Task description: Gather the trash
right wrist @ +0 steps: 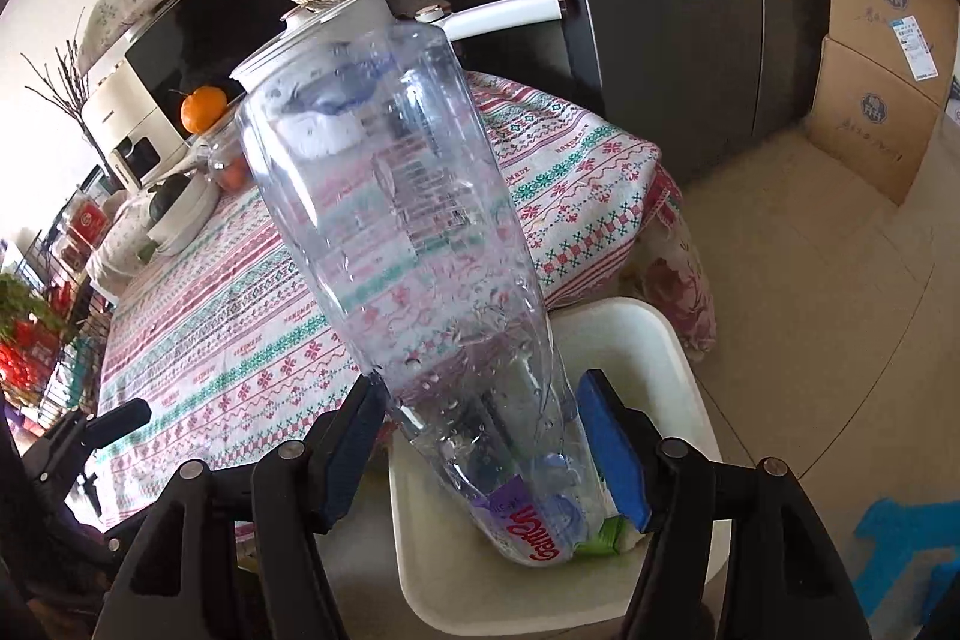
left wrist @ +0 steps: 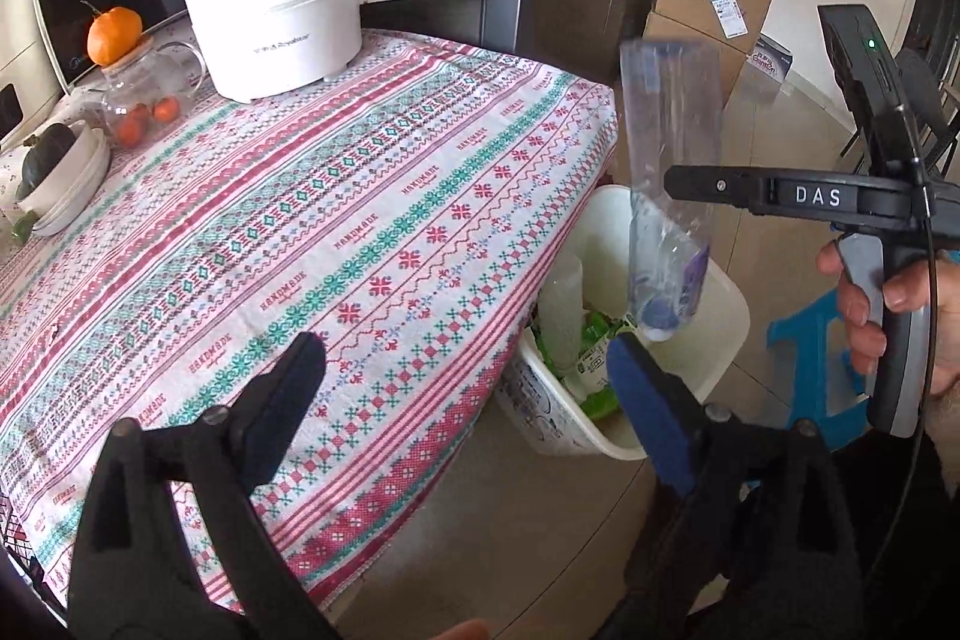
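Left wrist view showed my left tool [left wrist: 465, 388] with its fingers spread apart and nothing between them, hanging over the edge of the worktop [left wrist: 300, 232] with its red-and-green patterned cloth. At about three o'clock from it, my right tool [left wrist: 690, 187] gripped a clear, empty plastic bottle with a purple label [left wrist: 669, 184], cap end down, above the white plastic waste bin [left wrist: 720, 322] on the floor beside the worktop. Green wrappers [left wrist: 594, 340] already lay in that bin.

Right wrist view had the bottle [right wrist: 420, 250] pinched between my right tool's [right wrist: 480, 448] blue-padded fingers [right wrist: 612, 448], droplets clinging inside it, its labelled end low over the bin [right wrist: 678, 358]. At twelve o'clock, a white electric pot [right wrist: 336, 34] with a long handle stood on the worktop [right wrist: 240, 316].
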Tool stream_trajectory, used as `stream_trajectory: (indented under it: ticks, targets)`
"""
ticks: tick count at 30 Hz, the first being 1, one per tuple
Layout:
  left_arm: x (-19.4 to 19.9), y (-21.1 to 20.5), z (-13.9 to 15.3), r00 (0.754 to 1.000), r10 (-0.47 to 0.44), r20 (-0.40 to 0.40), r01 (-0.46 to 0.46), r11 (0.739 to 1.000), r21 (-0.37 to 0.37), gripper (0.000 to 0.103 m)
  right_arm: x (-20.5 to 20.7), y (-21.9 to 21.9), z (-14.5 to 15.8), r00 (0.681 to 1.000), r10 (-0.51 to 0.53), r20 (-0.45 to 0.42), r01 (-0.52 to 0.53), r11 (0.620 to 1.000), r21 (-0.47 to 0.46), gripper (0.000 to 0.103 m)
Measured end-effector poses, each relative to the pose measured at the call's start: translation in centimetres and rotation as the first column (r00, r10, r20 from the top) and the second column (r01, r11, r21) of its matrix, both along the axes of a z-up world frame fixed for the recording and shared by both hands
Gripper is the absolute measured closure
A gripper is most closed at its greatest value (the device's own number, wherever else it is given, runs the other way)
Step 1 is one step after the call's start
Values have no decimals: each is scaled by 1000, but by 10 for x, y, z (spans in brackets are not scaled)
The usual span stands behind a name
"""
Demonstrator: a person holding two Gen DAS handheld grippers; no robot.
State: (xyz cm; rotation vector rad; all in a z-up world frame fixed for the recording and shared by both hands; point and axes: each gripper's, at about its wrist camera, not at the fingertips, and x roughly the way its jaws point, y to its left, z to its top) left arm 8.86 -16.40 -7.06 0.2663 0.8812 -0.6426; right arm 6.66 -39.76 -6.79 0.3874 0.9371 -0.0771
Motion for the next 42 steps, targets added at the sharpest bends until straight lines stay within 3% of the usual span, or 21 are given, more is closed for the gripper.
stream_trajectory:
  ticks: [4, 12, 18, 28, 30, 31, 37, 42]
  targets:
    - [1, 6, 3, 1000, 19, 6, -19, 1000, -4, 7, -1, 2, 0, 1000, -7, -17, 7, 1000, -13, 29]
    - [-1, 16, 9, 998, 55, 33, -55, 998, -6, 5, -8, 3, 12, 1000, -30, -6, 30, 998, -50, 28]
    - [-7, 29, 21, 989, 133, 65, -133, 991, -11, 5, -19, 10, 33, 998, -50, 29, 52, 994, -100, 24]
    - [-41, 72, 63, 932, 341, 123, -336, 940, -60, 0, -62, 51, 88, 990, -60, 131, 89, 970, -228, 15]
    - [-50, 80, 70, 916, 378, 137, -373, 926, -62, 0, -70, 62, 94, 990, -66, 126, 95, 966, -239, 2]
    - [-55, 83, 73, 909, 393, 141, -387, 920, -65, 0, -75, 67, 98, 989, -73, 126, 103, 963, -248, 0]
    - [-83, 96, 84, 871, 454, 187, -448, 891, -77, 0, -102, 100, 113, 985, -69, 159, 115, 946, -302, 0]
    - [-91, 101, 83, 859, 475, 193, -471, 879, -69, 0, -115, 120, 119, 983, -65, 173, 123, 929, -349, 0]
